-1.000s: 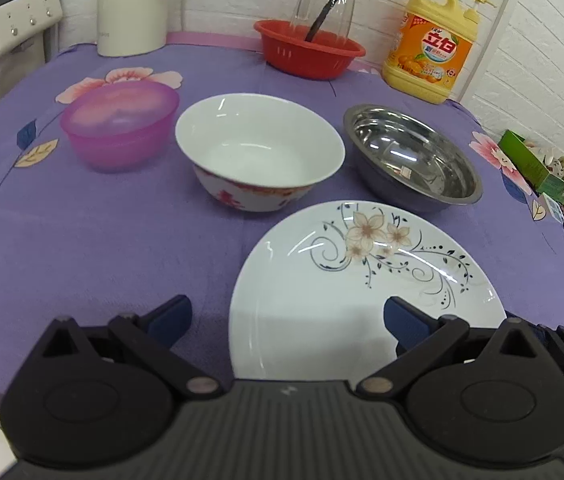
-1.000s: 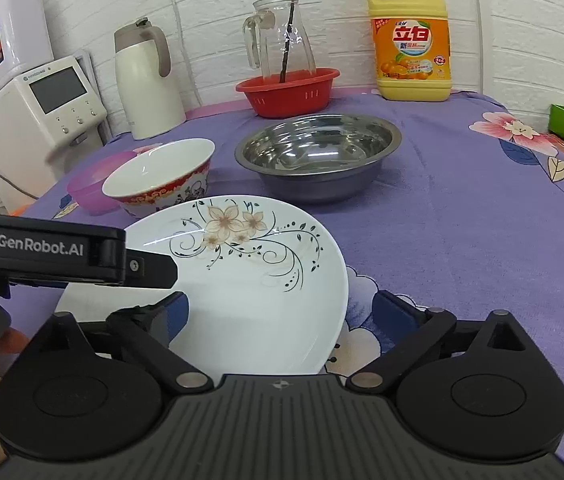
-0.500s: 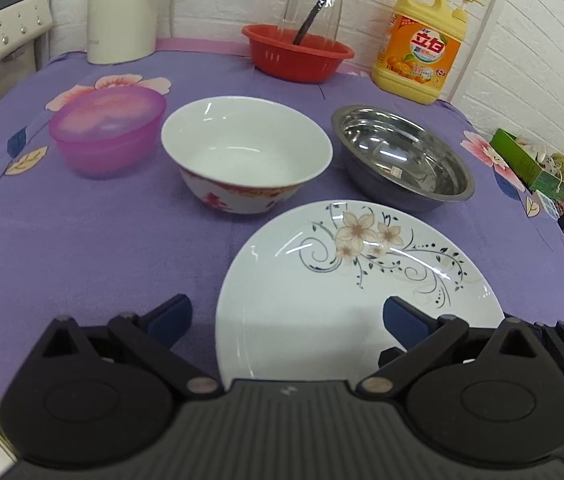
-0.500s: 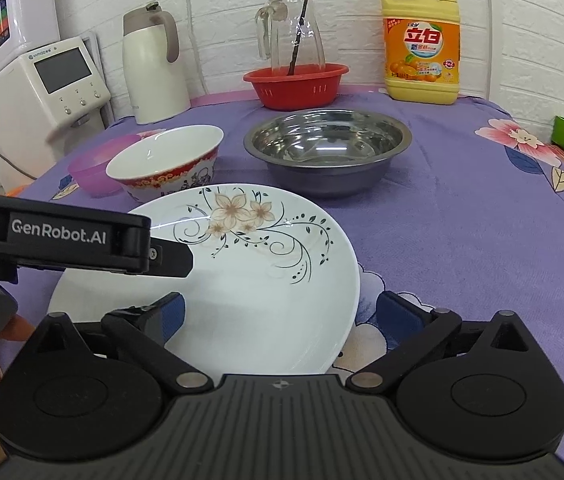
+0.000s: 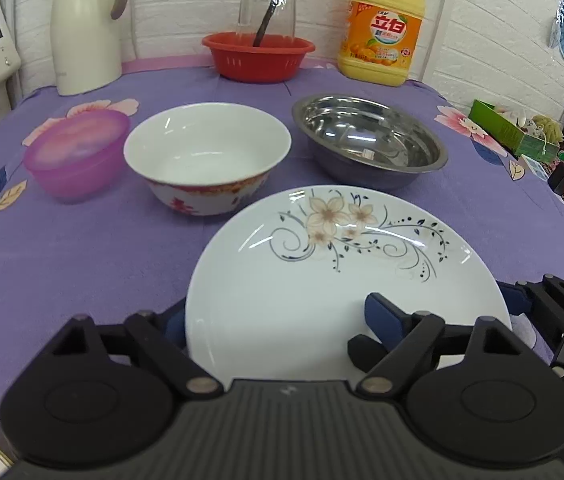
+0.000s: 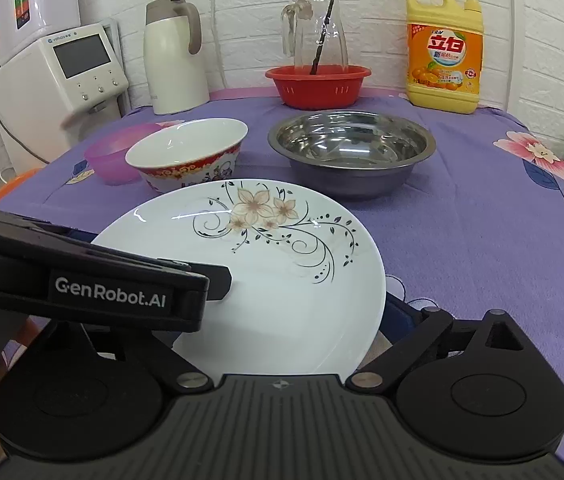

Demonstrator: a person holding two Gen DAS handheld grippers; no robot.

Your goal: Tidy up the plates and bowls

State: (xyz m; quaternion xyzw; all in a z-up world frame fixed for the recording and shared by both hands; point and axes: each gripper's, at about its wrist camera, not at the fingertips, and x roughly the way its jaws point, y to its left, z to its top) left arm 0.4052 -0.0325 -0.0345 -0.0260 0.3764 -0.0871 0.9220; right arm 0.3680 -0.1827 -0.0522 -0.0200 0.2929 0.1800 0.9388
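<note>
A white plate with a flower pattern (image 5: 342, 264) (image 6: 266, 264) lies on the purple tablecloth at the near edge. My left gripper (image 5: 278, 320) is open, its jaws straddling the plate's near left rim, one finger (image 5: 382, 316) over the plate. My right gripper (image 6: 282, 332) is open around the plate's near right rim; the left gripper's body (image 6: 82, 276) covers its left finger. Behind the plate stand a white bowl with red trim (image 5: 206, 160) (image 6: 186, 152), a steel bowl (image 5: 370, 140) (image 6: 352, 148) and a pink plastic bowl (image 5: 76, 152) (image 6: 116, 152).
At the back stand a red basket (image 5: 258, 56) holding a glass pitcher (image 6: 316, 32), a yellow detergent bottle (image 5: 382, 32) and a white thermos (image 5: 86, 28). A white appliance (image 6: 62, 76) is at the left. A green box (image 5: 510, 128) sits at the right edge.
Both grippers have moved forward so their open jaws now reach around the plate's near rim. The view has dropped lower toward the table. The bowls have not moved.
</note>
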